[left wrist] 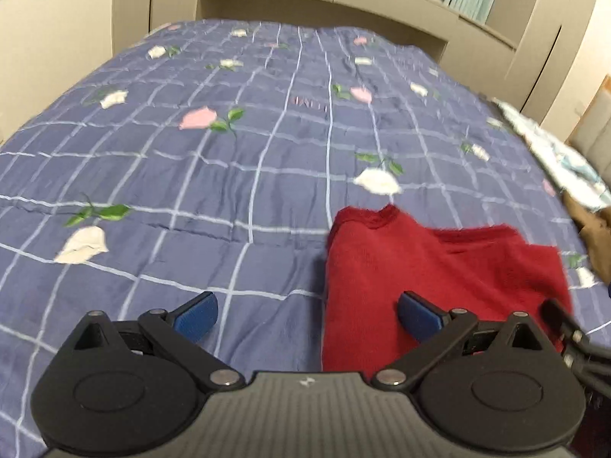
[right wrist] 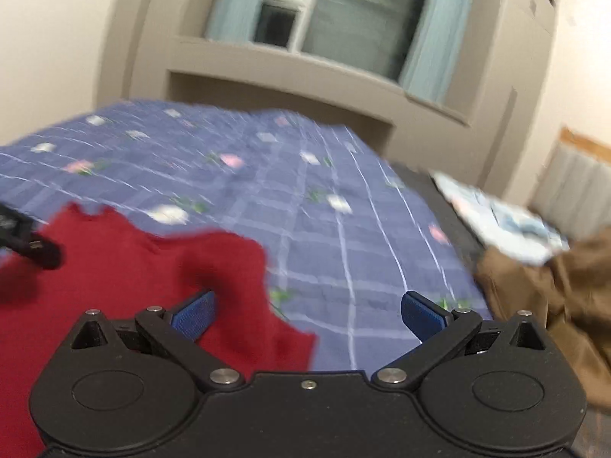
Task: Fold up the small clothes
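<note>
A red knitted garment (left wrist: 431, 274) lies crumpled on the blue checked bedspread (left wrist: 229, 160). My left gripper (left wrist: 307, 315) is open above the garment's left edge, its right pad over the red cloth and its left pad over the bedspread. In the right wrist view the same garment (right wrist: 126, 267) fills the lower left. My right gripper (right wrist: 308, 315) is open over its right edge, with the left pad above the cloth. Part of the other gripper shows at the edge of each view. The right wrist view is blurred.
A brown cloth (right wrist: 550, 305) and a pale patterned cloth (right wrist: 500, 221) lie at the bed's right edge. A beige headboard unit (left wrist: 343, 4) with a window (right wrist: 336, 11) above it stands at the far end of the bed.
</note>
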A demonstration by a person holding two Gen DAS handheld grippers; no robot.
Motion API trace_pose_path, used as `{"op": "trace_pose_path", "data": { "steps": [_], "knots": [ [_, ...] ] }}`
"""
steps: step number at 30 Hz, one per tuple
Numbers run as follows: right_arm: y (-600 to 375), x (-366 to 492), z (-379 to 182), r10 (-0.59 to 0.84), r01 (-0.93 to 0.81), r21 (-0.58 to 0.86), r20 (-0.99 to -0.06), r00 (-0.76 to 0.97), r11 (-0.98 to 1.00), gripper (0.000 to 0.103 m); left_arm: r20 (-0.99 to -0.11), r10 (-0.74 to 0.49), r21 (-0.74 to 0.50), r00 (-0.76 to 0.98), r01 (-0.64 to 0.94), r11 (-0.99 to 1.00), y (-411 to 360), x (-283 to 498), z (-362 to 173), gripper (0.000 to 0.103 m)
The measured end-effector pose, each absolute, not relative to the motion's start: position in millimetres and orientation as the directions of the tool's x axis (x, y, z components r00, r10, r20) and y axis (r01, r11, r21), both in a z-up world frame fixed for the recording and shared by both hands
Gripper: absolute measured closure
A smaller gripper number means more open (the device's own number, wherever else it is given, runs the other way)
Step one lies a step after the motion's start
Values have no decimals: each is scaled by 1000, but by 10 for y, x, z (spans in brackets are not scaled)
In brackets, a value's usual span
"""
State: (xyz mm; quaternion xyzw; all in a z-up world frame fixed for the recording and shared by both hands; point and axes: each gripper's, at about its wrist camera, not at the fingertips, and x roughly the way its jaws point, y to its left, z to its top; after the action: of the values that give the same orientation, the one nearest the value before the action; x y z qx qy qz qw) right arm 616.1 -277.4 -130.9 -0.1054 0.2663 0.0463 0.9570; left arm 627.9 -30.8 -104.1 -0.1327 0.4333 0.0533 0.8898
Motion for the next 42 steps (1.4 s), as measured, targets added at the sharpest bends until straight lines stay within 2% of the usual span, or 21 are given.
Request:
{"op": "trace_pose_path", "data": {
  "steps": [2,4,8,12,19,24,28,32,42],
  "knots": [
    [-2955,6237,-1416,75,-139,-74,-559,826,987,1,-800,-44,-203,599,-202,958,-285,6324,-1160,0],
    [-3094,6238,-1523,116,-139,0,-556,823,990,1,-788,-44,-192,614,-177,965,-310,6306,-1211,0],
    [-3188,6243,-1634,160,-129,94,-553,818,987,1,-787,-37,-173,616,-162,972,-349,6311,-1224,0],
    [-3227,6109,-1536,187,-126,147,-547,816,981,0,-795,-56,-204,605,-179,962,-299,6246,-1117,1],
    [-3312,5493,-1169,312,-196,285,-454,835,938,0,-768,-97,-237,633,-140,961,-301,5764,-826,1],
    [-3204,5277,-1186,314,-212,254,-490,813,944,0,-785,-115,-224,608,-105,969,-403,5501,-860,1],
    [-3195,5255,-1418,273,-158,243,-574,772,957,0,-799,-136,-252,585,-121,960,-393,5441,-1022,1],
    [-3321,5205,-1574,315,-141,334,-553,772,932,0,-801,-151,-264,580,-115,958,-367,5450,-1101,0],
    [-3356,5190,-1567,341,-141,377,-544,767,916,0,-798,-145,-257,584,-113,960,-393,5428,-1100,0]
  ]
}}
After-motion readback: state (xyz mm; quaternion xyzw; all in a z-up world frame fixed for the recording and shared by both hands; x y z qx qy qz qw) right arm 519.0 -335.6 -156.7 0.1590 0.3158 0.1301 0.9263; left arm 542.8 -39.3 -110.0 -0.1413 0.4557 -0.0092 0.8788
